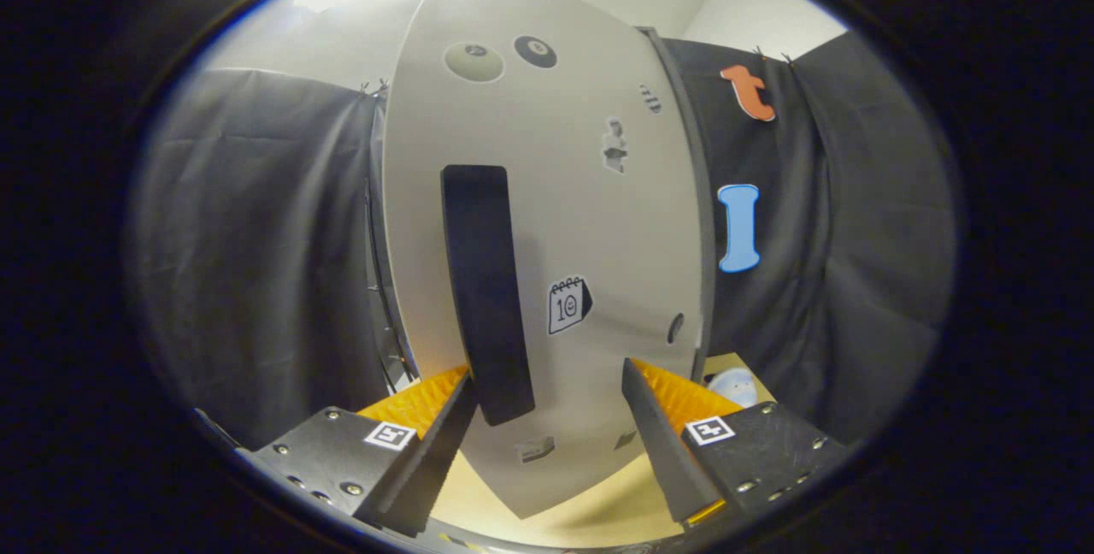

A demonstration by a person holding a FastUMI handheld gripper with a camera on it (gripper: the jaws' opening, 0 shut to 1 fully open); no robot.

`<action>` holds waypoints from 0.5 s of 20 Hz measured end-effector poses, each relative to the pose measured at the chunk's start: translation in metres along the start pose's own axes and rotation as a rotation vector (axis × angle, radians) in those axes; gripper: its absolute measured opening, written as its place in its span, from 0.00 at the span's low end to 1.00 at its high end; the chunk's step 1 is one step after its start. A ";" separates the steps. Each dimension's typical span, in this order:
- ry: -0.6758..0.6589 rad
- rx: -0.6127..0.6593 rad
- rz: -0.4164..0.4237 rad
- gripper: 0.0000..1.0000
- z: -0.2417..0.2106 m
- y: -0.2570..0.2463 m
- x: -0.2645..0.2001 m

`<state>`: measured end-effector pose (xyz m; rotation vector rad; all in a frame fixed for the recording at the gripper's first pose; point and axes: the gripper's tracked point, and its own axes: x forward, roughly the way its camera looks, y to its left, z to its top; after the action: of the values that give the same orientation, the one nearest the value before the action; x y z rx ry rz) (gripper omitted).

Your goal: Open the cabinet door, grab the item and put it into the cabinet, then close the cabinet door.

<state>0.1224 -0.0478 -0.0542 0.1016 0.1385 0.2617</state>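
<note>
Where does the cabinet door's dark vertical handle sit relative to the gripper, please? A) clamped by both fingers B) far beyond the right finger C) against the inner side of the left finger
C: the handle ends beside the left finger, while the gripper stands open before the cabinet door.

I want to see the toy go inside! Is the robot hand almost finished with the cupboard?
Not nearly. The tall light grey cabinet door looks shut, so nothing seems done yet. Right now the gripper is open, its fingers spread close in front of the door; the left finger sits beside the long black handle without squeezing it. Still left: pulling the door open, fetching the item, putting it inside and shutting the door.
</note>
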 end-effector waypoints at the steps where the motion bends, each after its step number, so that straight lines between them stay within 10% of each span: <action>1: -0.002 -0.009 -0.001 0.99 -0.001 0.009 0.012; 10: -0.039 -0.042 -0.051 0.99 0.004 0.066 0.114</action>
<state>0.2159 0.0455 -0.0564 0.0614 0.0964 0.2113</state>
